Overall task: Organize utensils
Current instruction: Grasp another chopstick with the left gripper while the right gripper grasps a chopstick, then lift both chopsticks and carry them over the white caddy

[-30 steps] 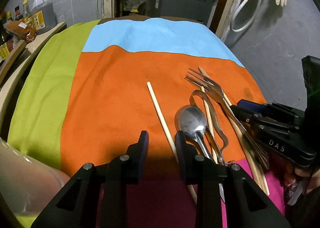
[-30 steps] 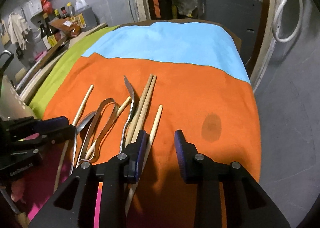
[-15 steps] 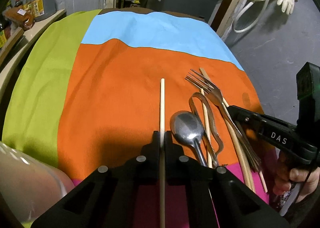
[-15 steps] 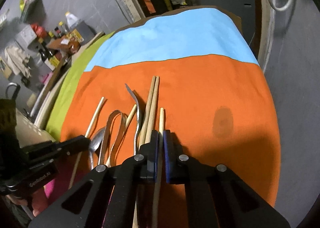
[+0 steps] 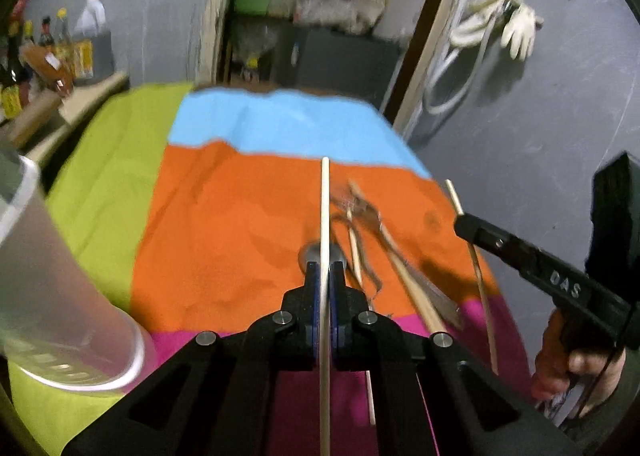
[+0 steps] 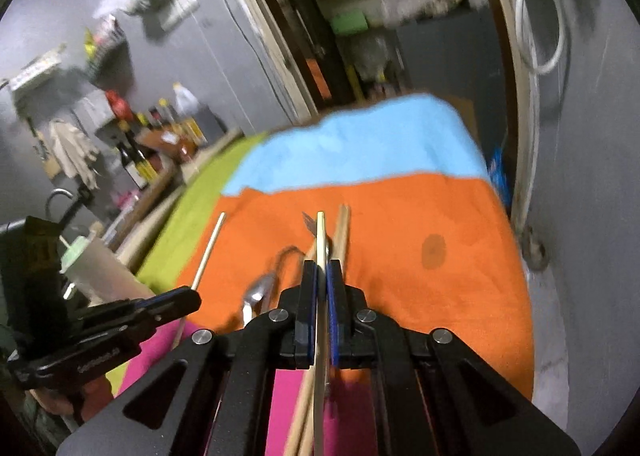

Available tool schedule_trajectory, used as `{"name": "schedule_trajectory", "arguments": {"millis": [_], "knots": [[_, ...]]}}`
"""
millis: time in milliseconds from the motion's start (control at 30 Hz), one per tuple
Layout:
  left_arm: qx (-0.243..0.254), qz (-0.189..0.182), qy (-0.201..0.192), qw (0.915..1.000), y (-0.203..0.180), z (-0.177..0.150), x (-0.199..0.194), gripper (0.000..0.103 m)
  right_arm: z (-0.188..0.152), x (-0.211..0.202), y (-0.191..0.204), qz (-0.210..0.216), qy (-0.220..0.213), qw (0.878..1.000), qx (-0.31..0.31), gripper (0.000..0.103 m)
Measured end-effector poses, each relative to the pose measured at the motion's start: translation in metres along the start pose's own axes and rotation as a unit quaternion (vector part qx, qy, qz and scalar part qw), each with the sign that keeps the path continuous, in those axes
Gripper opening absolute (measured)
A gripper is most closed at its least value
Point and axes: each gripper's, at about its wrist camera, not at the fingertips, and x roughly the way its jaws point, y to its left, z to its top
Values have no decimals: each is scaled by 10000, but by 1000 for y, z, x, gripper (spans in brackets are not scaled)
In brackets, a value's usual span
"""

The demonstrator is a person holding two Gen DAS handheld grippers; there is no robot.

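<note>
My left gripper [image 5: 325, 270] is shut on a pale chopstick [image 5: 325, 208] that runs straight out between its pads, lifted off the orange cloth [image 5: 224, 240]. Seen from the right wrist, that left gripper [image 6: 188, 298] and its chopstick [image 6: 210, 248] are at the left. My right gripper [image 6: 321, 270] is shut on a second pale chopstick [image 6: 320, 236], also raised; in the left wrist view the right gripper [image 5: 460, 224] holds that stick [image 5: 478, 268] at the right. On the cloth lie a spoon [image 6: 258, 292], a fork [image 5: 370, 214], a metal loop utensil and brown chopsticks [image 6: 343, 228].
A translucent plastic cup [image 5: 60, 296] stands close at the left on the green cloth; in the right wrist view this cup [image 6: 96, 268] is behind the left gripper. Bottles [image 5: 60, 44] line a shelf at the far left. The table's right edge drops to a grey floor [image 5: 540, 144].
Both grippers went from open to shut, each on a pale chopstick, and then rose with the sticks off the cloth. The views are tilted up and blurred from the motion.
</note>
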Motion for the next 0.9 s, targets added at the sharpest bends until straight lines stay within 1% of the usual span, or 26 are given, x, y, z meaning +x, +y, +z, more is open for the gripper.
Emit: {"name": "schedule_trajectory", "arguments": {"millis": [100,133,267,367,467,567,667,800,900], "knots": [[41,201,-595,9980,-3,2,-18,2,-8,-22,18,-61,-674,9972,-331,3],[57,250,-802,9964,-5,3,-25,2,-10,-26,24,-61,-826,9958,-390,3],[23,222,-1399,9899,-5,6,-48,2,-11,-44,45,34,-1449,9880,-543,3],[19,218,-1861,9823,-1,9,-69,2,-2,-52,62,177,-1815,9812,-631,3],[23,225,-2152,9763,6,14,-86,2,8,-58,81,384,-2133,9736,-718,3],[49,228,-2324,9723,14,22,-103,2,14,-62,99,586,-2421,9650,-820,3],[123,250,-2612,9649,28,30,-125,2,19,-60,118,749,-2686,9559,-922,3],[142,366,-3009,9529,47,37,-149,2,26,-57,140,910,-2912,9471,-996,3],[-1,432,-3186,9469,71,44,-164,2,34,-53,157,1089,-3039,9413,-991,3]]}}
